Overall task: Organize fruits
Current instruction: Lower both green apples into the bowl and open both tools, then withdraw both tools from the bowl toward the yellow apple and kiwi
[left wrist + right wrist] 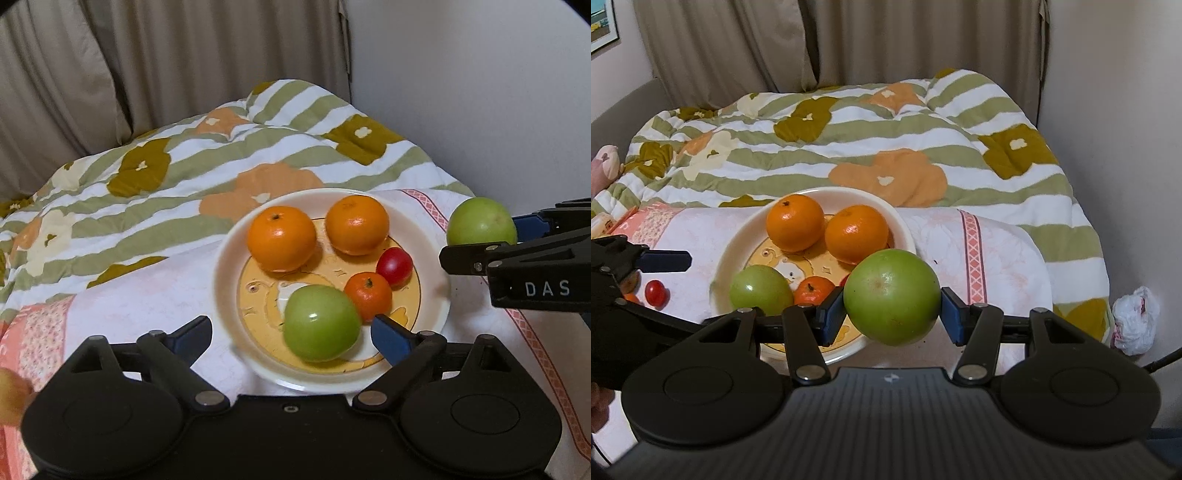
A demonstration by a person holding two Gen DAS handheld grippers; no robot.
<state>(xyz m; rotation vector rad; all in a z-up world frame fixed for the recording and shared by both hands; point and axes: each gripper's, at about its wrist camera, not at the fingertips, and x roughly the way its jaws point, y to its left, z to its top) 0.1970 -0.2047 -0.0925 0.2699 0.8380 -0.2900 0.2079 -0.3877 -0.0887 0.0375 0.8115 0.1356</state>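
The right gripper (892,314) has its jaws clamped on a green apple (891,296), 1 blue pad pressed against each side, and holds it in the air just beside the near right edge of the plate (733,236). From the left wrist view this same apple (481,221) sits at the tip of the right gripper (480,236), off the plate's right rim. The white plate, with a yellow cartoon print in its well, rests on a pink floral cloth (993,251) spread over the bed and carries 5 fruits: 2 large oranges (280,238) (357,224) touching each other at the back, a second green apple (320,322) at the front, a small tangerine (368,295) just beside it, and a small red fruit (394,265) next to the tangerine. The left gripper (291,332) hovers over the plate's near edge with its jaws wide apart and holding nothing; the plated green apple lies between its blue pads without touching them. Another small red fruit (656,292) lies on the cloth to the left of the plate. A striped flowered quilt (849,147) covers the bed behind.
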